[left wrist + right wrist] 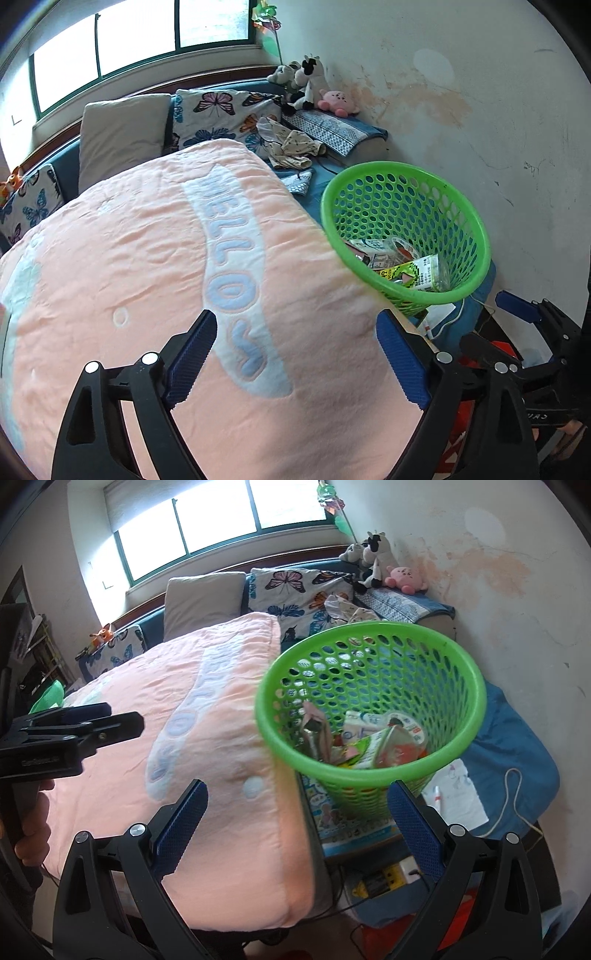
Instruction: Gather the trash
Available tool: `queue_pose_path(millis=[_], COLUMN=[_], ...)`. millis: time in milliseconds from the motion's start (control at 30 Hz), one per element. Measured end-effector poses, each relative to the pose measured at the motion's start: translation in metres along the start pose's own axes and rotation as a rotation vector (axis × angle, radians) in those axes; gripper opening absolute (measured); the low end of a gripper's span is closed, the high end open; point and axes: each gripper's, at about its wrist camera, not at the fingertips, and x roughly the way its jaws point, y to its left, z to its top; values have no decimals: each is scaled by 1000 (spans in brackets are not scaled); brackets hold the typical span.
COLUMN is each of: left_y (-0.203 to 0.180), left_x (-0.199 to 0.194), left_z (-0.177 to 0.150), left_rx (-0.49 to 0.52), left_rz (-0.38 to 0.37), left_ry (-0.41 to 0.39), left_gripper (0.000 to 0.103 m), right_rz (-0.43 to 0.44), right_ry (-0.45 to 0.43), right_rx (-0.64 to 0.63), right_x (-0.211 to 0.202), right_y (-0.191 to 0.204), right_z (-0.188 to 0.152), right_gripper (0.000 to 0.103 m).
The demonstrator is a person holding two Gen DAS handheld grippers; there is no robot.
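A green perforated basket (458,206) (373,635) stands on the bed beside a pink blanket. It holds trash: cartons and wrappers (402,264) (373,742). My left gripper (295,354) is open and empty above the pink blanket, left of the basket. My right gripper (297,819) is open and empty, in front of and below the basket's near side. The right gripper also shows at the right edge of the left wrist view (524,314), and the left gripper at the left edge of the right wrist view (110,720).
A pink "HELLO" blanket (166,277) (207,738) covers the bed. Pillows (295,590), plush toys (380,561) and clothes (291,147) lie at the head. A paper sheet (461,794), a cord and a blue sheet (517,760) lie right of the basket, by the stained wall.
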Motion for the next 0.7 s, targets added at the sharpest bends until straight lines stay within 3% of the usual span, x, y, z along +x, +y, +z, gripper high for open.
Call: queue_pose_path(millis=[700], left_y=[65], left_x=[-61], left_z=[-54], left_rx=[-149], left_rz=[95], left_ry=[-82], left_gripper=[94], right_rz=[24], right_ry=[-6], right_rx=[-47], right_x=[-12], right_y=[63], right_z=[-19], right_gripper=[97])
